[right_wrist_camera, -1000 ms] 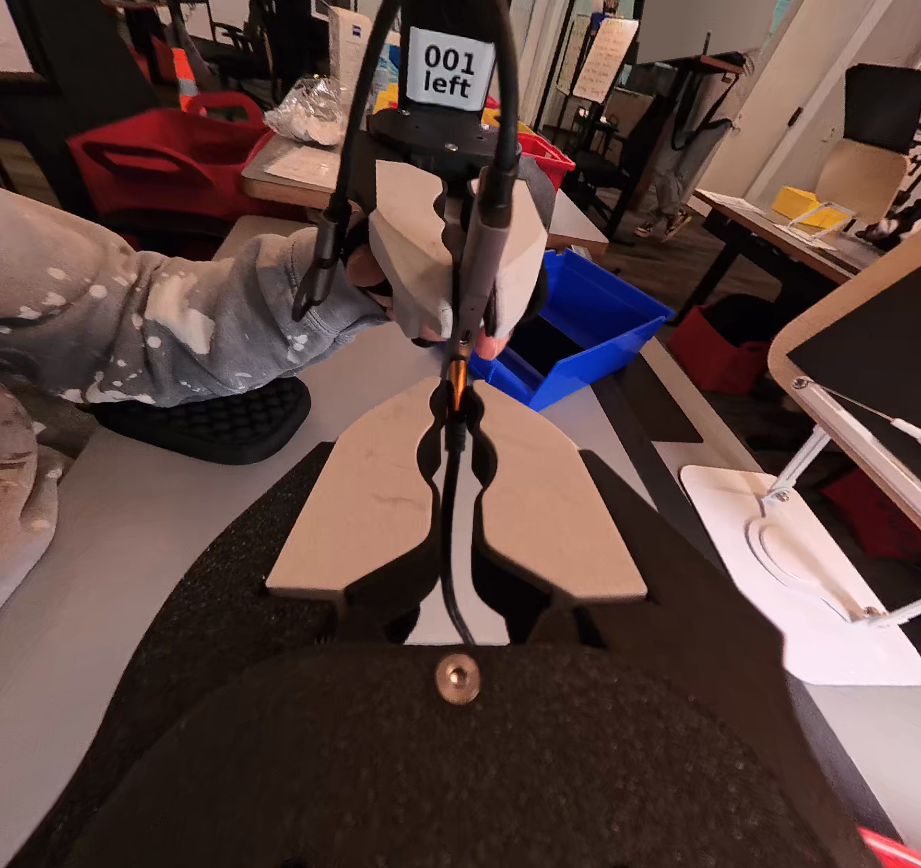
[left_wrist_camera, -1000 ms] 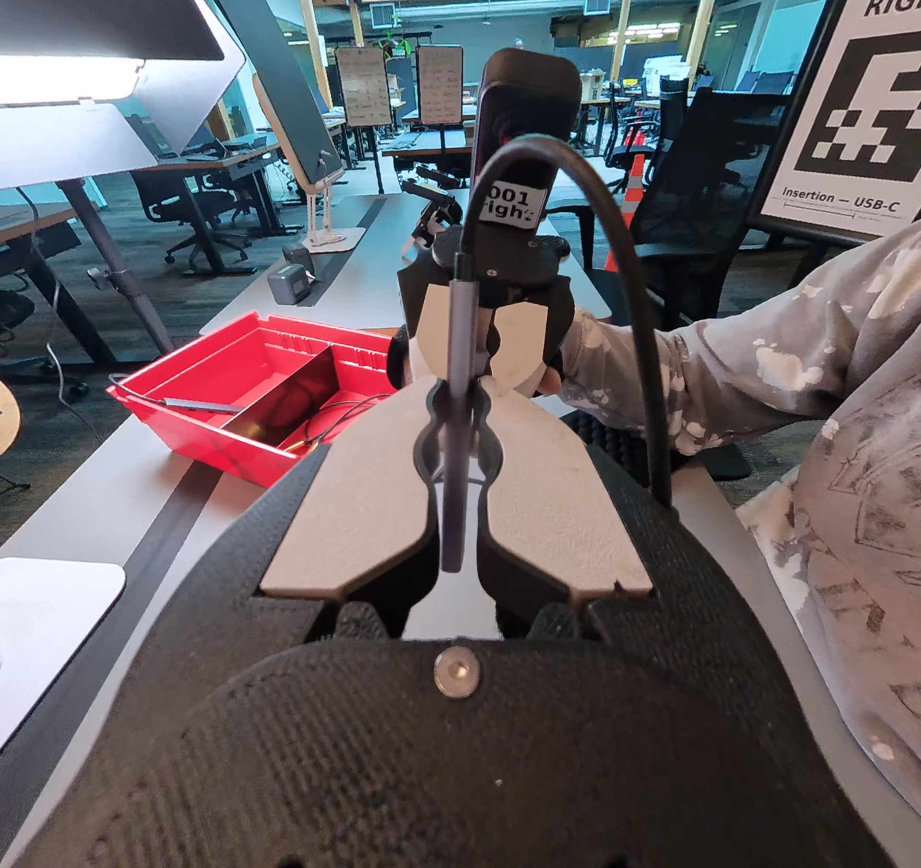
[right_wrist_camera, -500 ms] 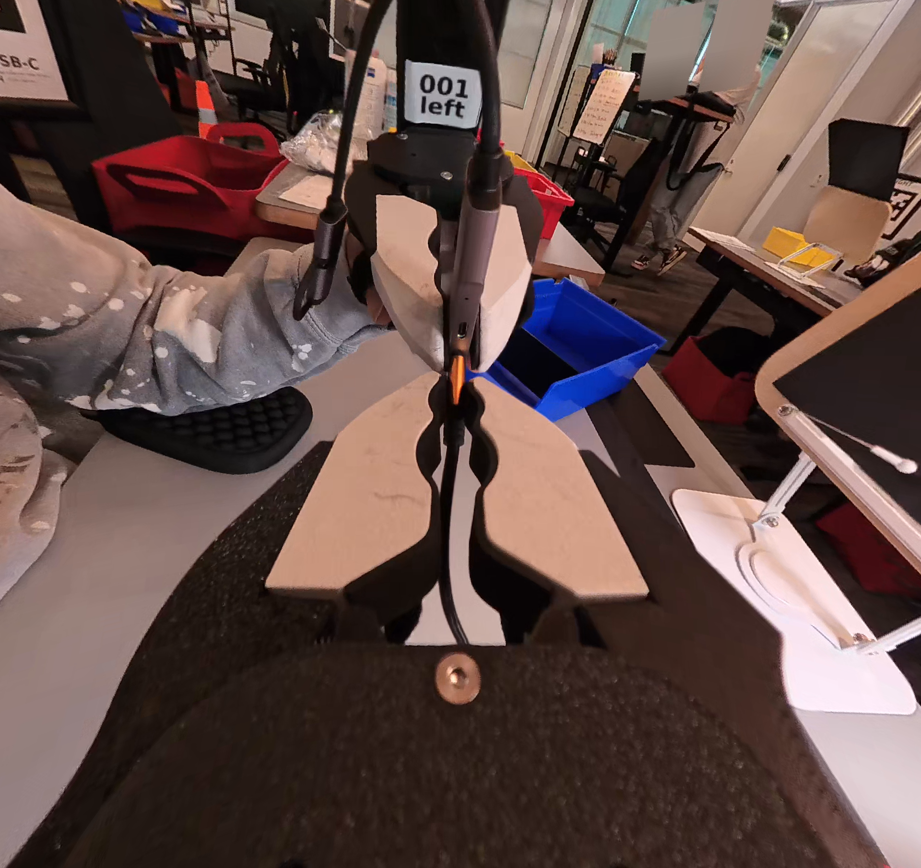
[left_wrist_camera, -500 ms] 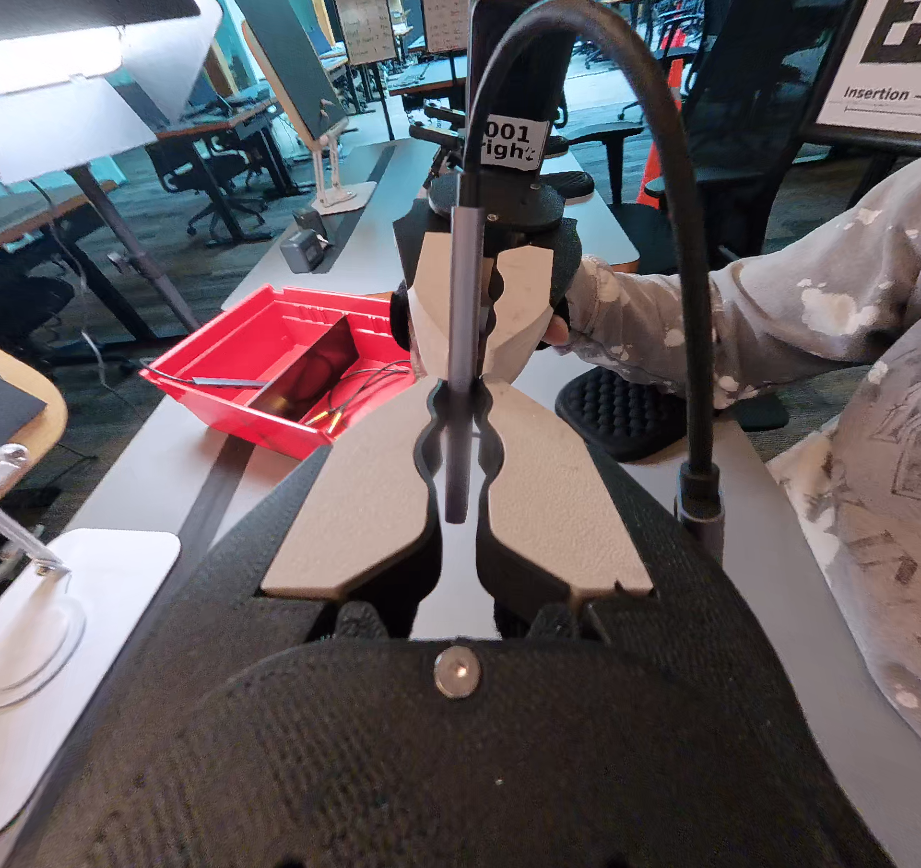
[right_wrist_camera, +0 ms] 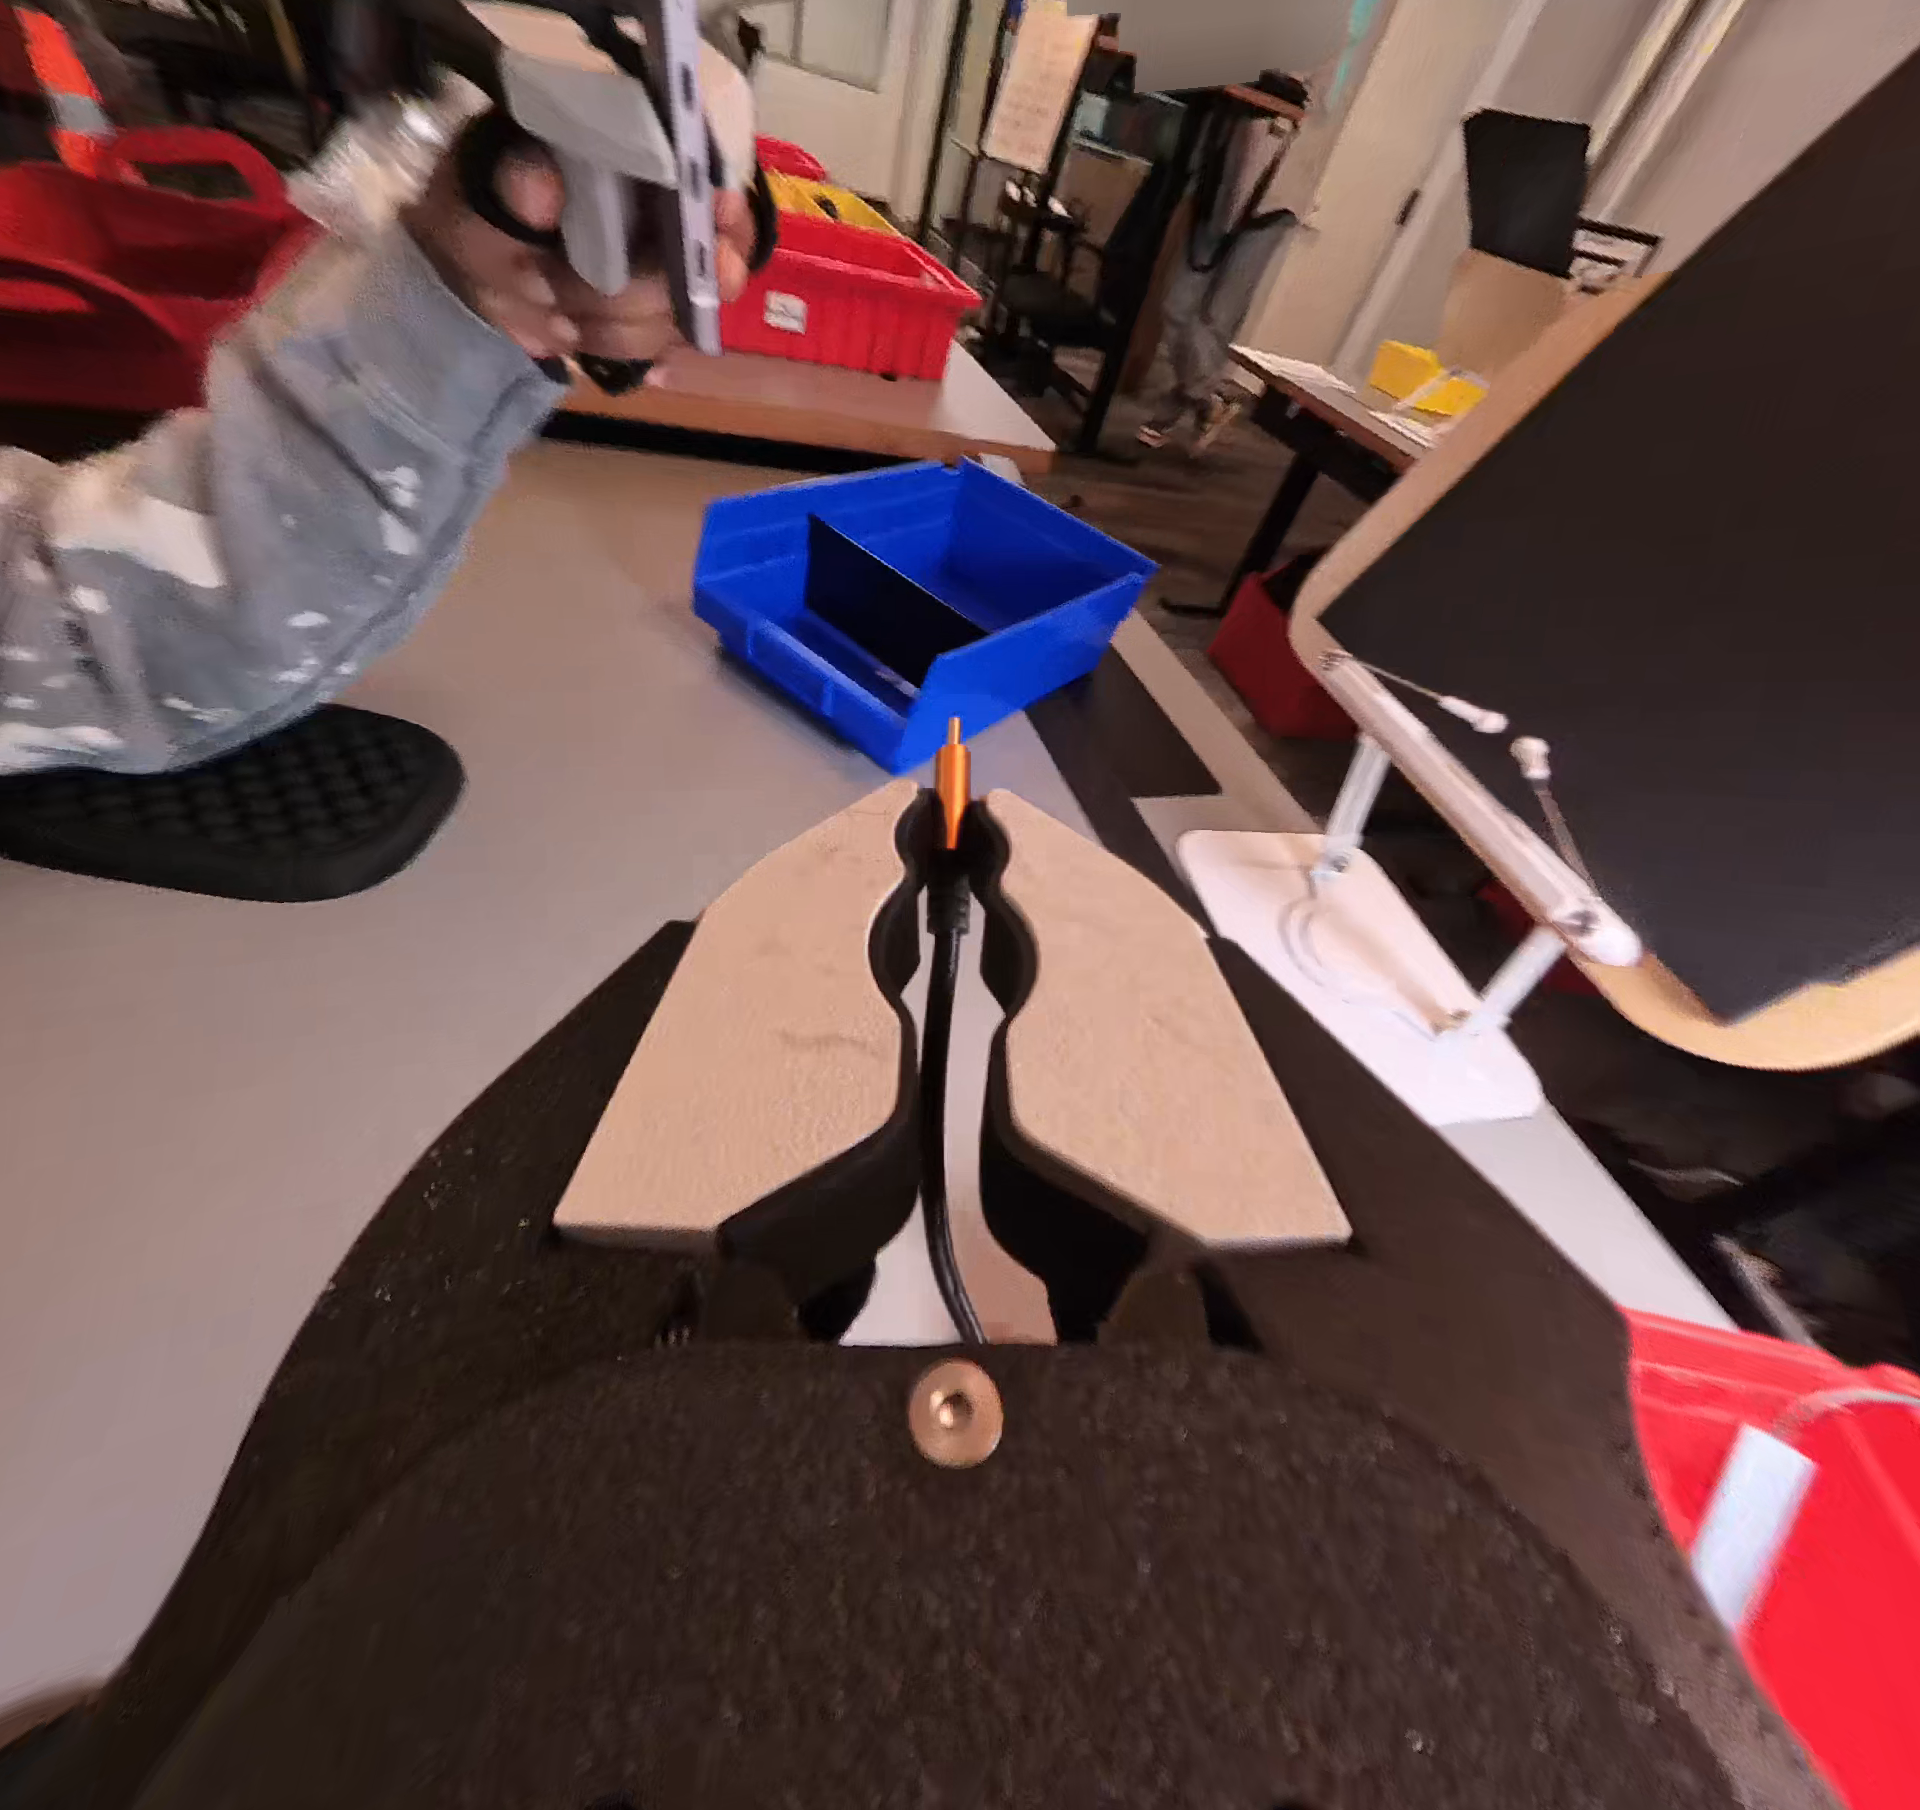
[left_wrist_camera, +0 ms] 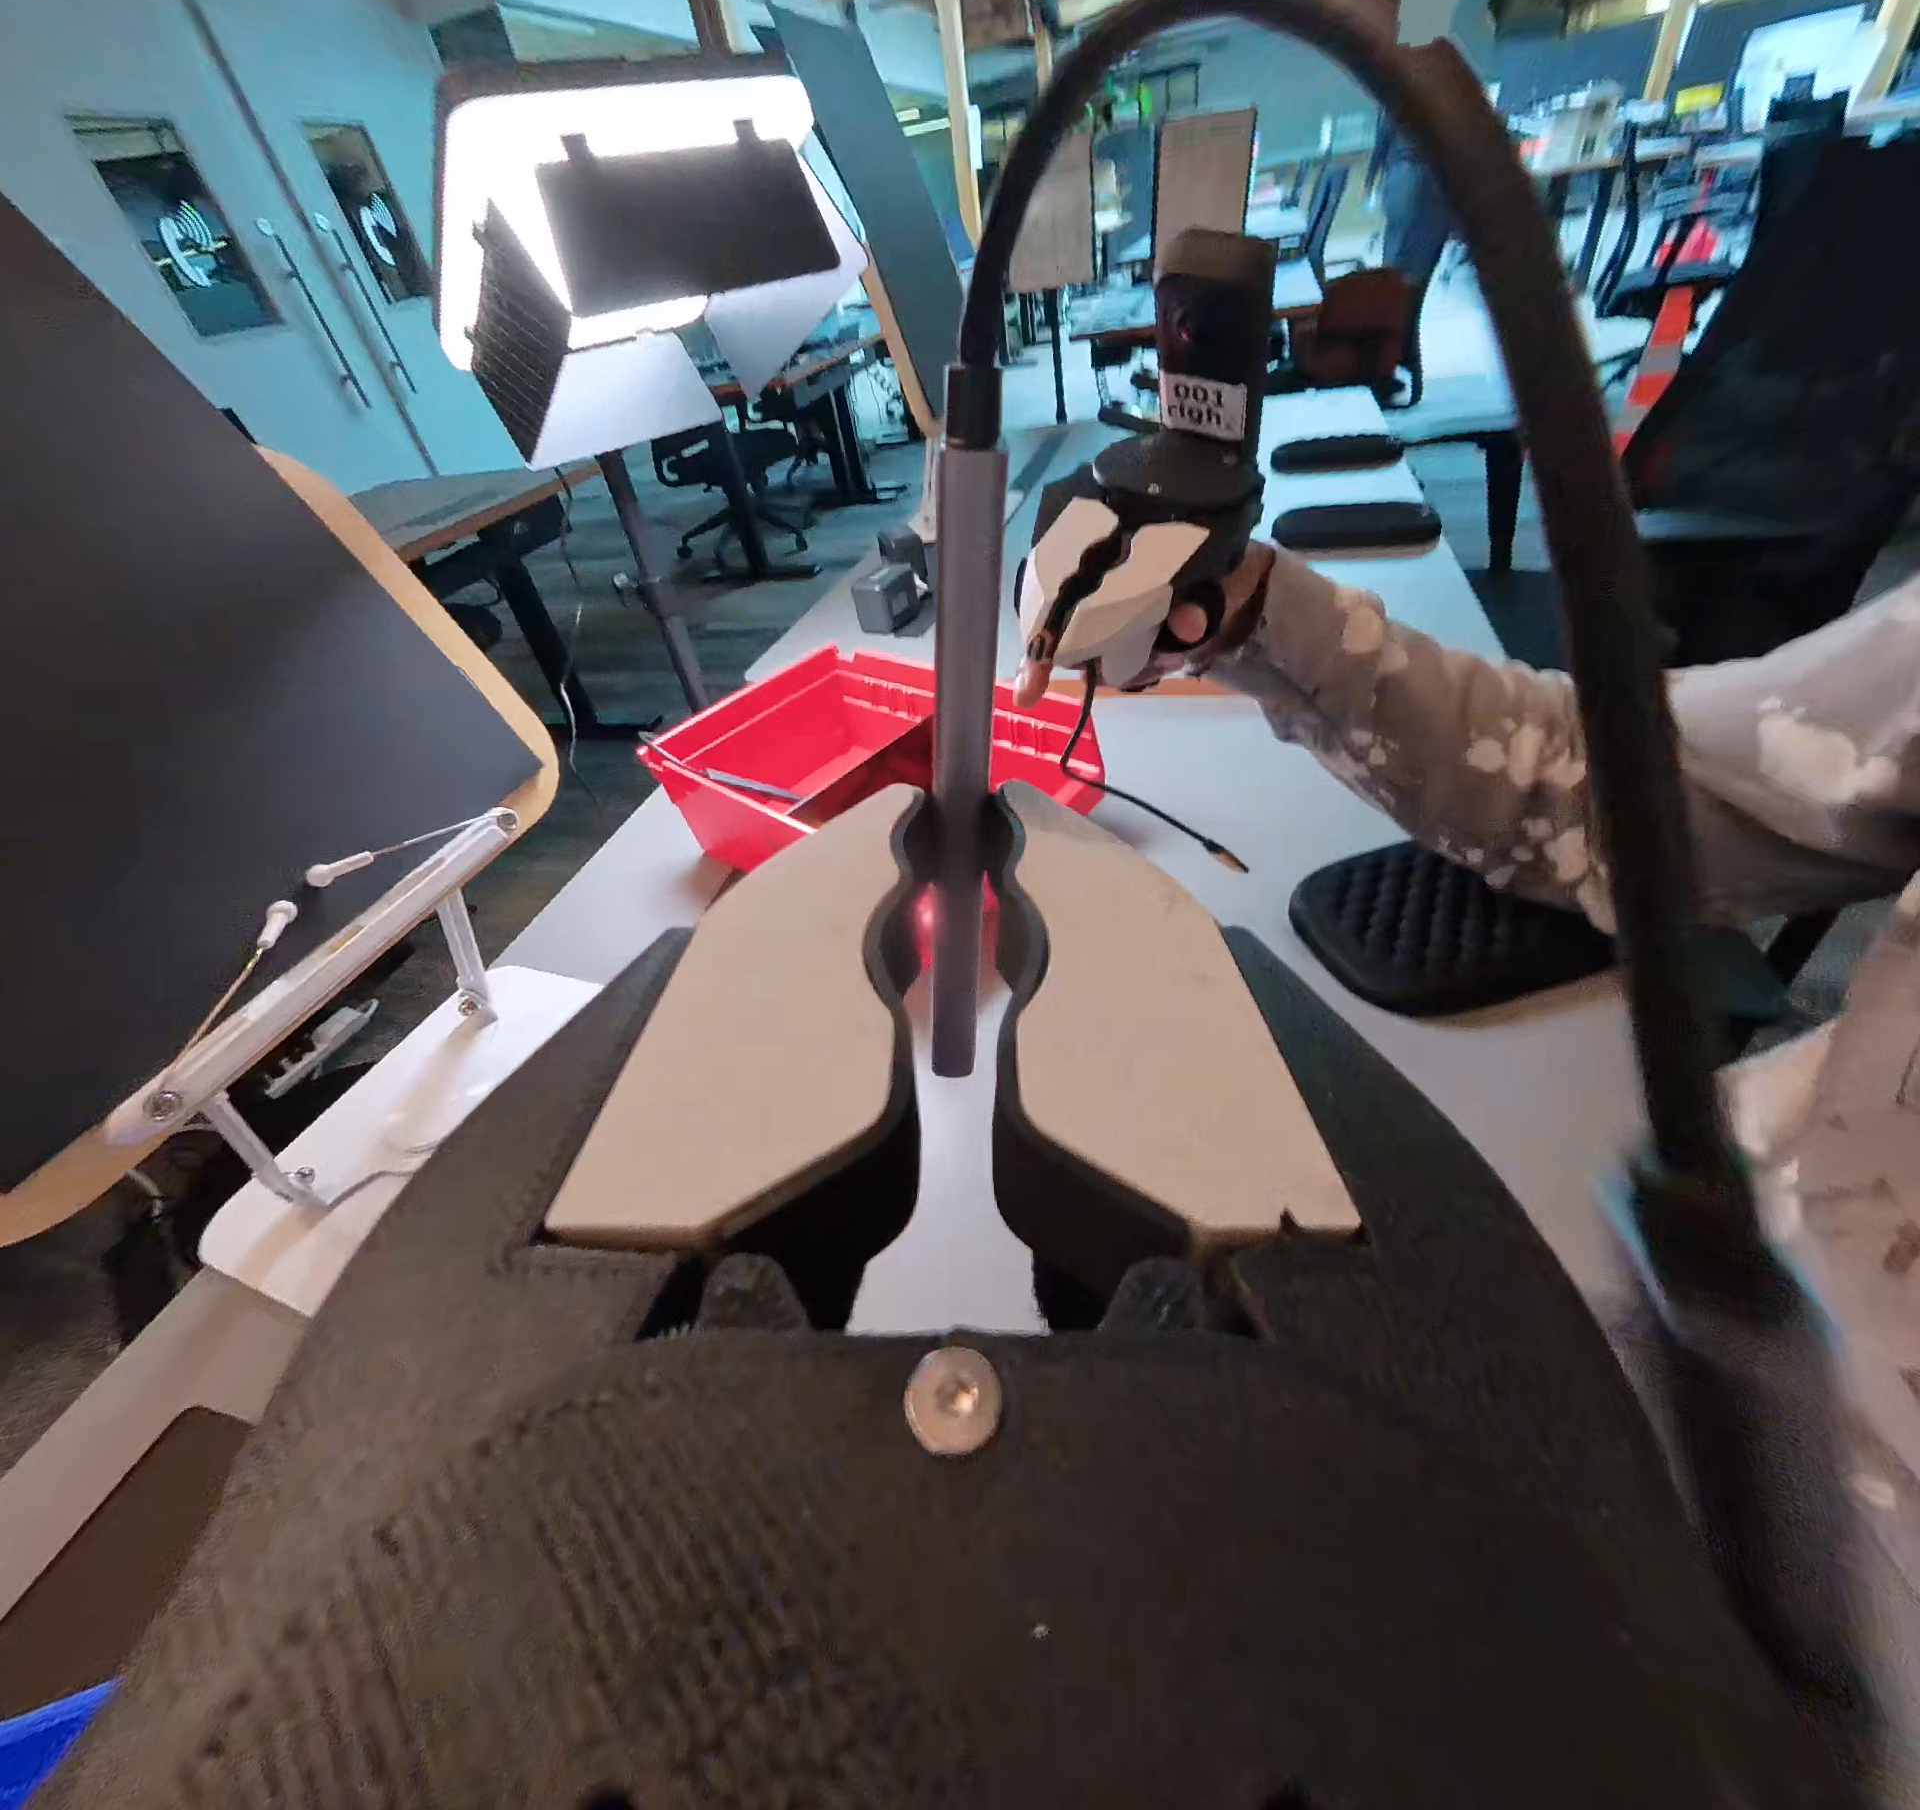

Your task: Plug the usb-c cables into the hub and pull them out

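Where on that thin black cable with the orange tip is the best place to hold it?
Probably right where the right gripper has it: on the orange plug, from behind, along the black cable's line. The plug looks stiff while the cable behind bends, and the metal tip pokes out free in front of the fingers, so it can be aimed at the hub.

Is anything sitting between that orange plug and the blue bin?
No. In the right wrist view only bare grey tabletop separates the orange-tipped cable plug from the blue plastic bin.
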Demonstrator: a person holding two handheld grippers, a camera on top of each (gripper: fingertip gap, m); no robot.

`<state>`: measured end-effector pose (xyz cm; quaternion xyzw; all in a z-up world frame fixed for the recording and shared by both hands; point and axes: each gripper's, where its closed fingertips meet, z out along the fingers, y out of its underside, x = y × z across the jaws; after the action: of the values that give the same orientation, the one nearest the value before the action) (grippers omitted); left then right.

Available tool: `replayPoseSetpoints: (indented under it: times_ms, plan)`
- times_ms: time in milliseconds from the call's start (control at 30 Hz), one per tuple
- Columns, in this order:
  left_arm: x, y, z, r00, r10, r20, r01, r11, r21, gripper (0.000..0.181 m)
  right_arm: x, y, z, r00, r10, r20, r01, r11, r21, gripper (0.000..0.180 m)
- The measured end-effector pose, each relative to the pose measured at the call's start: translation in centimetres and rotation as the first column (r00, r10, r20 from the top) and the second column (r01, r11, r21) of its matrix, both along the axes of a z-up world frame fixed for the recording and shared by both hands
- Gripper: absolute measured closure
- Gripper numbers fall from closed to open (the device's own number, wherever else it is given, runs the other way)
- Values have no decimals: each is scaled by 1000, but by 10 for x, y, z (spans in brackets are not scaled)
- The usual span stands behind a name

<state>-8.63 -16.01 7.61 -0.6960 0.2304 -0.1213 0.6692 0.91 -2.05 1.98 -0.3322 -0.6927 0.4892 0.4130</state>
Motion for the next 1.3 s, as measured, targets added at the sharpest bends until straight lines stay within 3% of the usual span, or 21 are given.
replayPoseSetpoints:
  times_ms: [200, 333, 400, 633, 800, 900, 1133, 1233, 1300]
  plan:
    - [7, 7, -11, 999, -27, -17, 26, 998, -54, 171, -28, 39, 35, 990, -139, 16, 132, 965, 227, 173]
    - [9, 11, -17, 999, -11, -47, 7, 997, -79, 171, -53, 90, 63, 964, -260, -61, 264, 890, 371, 173]
    - [9, 14, -20, 999, -12, -47, 7, 996, -92, 171, -60, 114, 61, 949, -309, -63, 306, 851, 427, 173]
    - [5, 17, -24, 999, -5, -43, 1, 994, -105, 171, -44, 165, -37, 907, -401, 125, 266, 779, 567, 173]
    - [5, 19, -26, 999, -5, -45, 0, 994, -112, 171, -14, 179, -105, 851, -414, 324, 175, 804, 568, 173]
    - [4, 22, -29, 999, 4, -50, -10, 993, -120, 171, 7, 184, -139, 764, -431, 480, 105, 817, 567, 173]
    - [3, 32, -40, 997, 31, -69, -41, 987, -157, 171, 22, 189, -198, 555, -479, 680, -23, 808, 588, 171]
    - [2, 38, -47, 993, 56, -101, -73, 981, -181, 171, 16, 189, -208, 518, -478, 710, -31, 819, 573, 165]
    - [2, 41, -52, 992, 57, -109, -77, 978, -194, 171, 6, 186, -199, 552, -454, 699, 8, 842, 540, 160]
